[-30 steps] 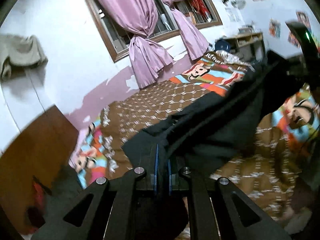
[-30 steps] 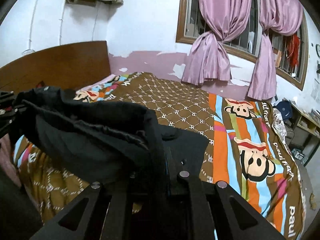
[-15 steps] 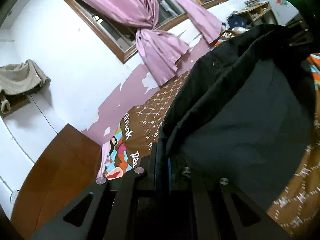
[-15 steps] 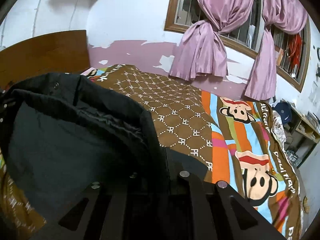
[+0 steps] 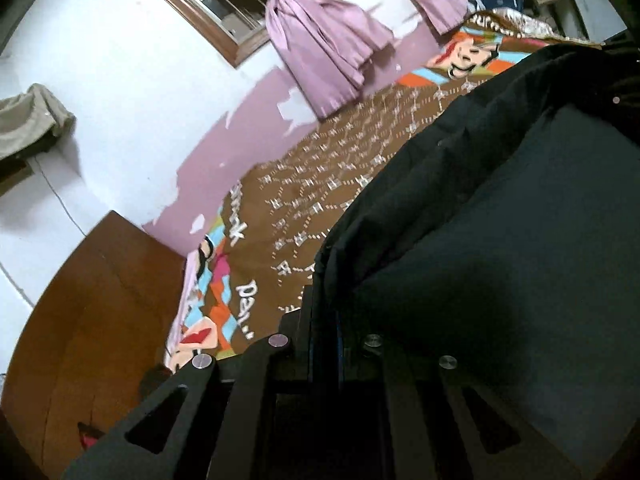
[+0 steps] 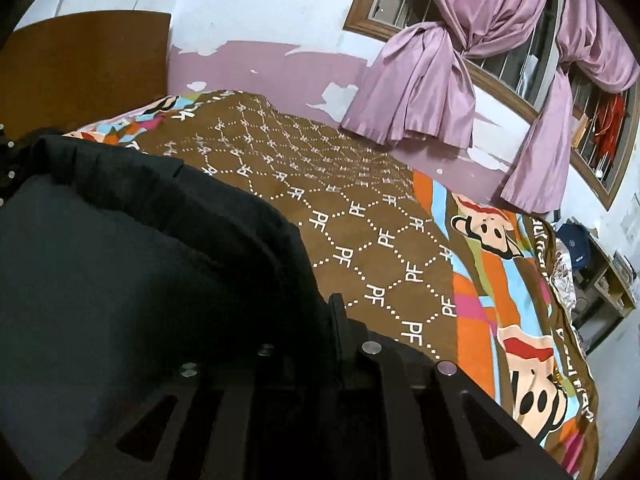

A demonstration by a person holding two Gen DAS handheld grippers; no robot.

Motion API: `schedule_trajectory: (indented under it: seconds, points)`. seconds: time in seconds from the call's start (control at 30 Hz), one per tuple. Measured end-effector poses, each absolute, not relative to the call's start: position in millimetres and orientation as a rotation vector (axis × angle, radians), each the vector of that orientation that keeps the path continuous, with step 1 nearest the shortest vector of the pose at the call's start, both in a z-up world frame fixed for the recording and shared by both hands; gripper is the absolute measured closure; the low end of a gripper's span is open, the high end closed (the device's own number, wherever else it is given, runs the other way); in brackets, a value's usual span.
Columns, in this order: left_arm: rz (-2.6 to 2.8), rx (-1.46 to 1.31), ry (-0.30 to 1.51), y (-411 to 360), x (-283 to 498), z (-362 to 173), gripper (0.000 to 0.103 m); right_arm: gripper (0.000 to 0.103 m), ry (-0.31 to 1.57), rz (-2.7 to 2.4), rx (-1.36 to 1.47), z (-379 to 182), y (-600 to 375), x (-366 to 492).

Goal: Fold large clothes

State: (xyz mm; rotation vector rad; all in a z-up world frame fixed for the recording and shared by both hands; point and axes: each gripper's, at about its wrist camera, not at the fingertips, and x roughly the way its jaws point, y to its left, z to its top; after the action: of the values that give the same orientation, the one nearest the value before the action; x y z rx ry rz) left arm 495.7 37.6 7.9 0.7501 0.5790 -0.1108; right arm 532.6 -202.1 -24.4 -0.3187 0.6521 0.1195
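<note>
A large black garment (image 5: 500,220) hangs stretched between my two grippers above the bed. My left gripper (image 5: 324,304) is shut on one edge of it; the cloth runs off to the right and fills the right half of that view. My right gripper (image 6: 332,312) is shut on the other edge, and the garment (image 6: 120,260) spreads to the left there. The far end of the garment in each view reaches the other gripper at the frame edge. The lower part of the garment is hidden below both views.
The bed has a brown patterned blanket (image 6: 360,220) with cartoon stripes (image 6: 520,320). A wooden headboard (image 5: 80,320) stands at one end. Pink curtains (image 6: 440,80) hang at the window. A shelf with clutter (image 6: 612,280) stands past the bed's far side.
Both grippers have lifted and pulled the black garment taut between them. It went from a bunched, sagging heap to a broad stretched sheet, and both views tilted towards the bed.
</note>
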Motion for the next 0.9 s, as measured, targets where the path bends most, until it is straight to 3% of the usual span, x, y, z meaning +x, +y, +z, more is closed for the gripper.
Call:
schedule_trajectory:
  seconds: [0.2, 0.37, 0.43, 0.5, 0.53, 0.57, 0.63, 0.9]
  points:
    - [-0.125, 0.719, 0.59, 41, 506, -4, 0.094, 0.084, 0.643, 0.11, -0.294, -26, -207, 530]
    - [-0.103, 0.682, 0.578, 39, 495, 1, 0.082, 0.051, 0.604, 0.089, -0.226, -19, -220, 525]
    - [-0.067, 0.653, 0.554, 42, 490, 6, 0.053, 0.049, 0.58, 0.097, -0.199, -14, -226, 521]
    - [-0.031, 0.61, 0.522, 47, 489, 15, 0.031, 0.041, 0.557, 0.098, -0.184, -9, -228, 516]
    - [-0.026, 0.582, 0.514, 51, 488, 20, 0.024, 0.03, 0.544, 0.099, -0.174, -6, -230, 513]
    - [-0.027, 0.557, 0.515, 54, 487, 23, 0.024, 0.018, 0.531, 0.099, -0.16, -4, -231, 509]
    - [-0.016, 0.537, 0.521, 54, 483, 26, 0.024, 0.009, 0.496, 0.109, -0.116, 3, -235, 498]
    - [-0.003, 0.411, 0.469, 62, 441, 42, 0.023, 0.001, 0.467, 0.191, 0.033, 19, -246, 448]
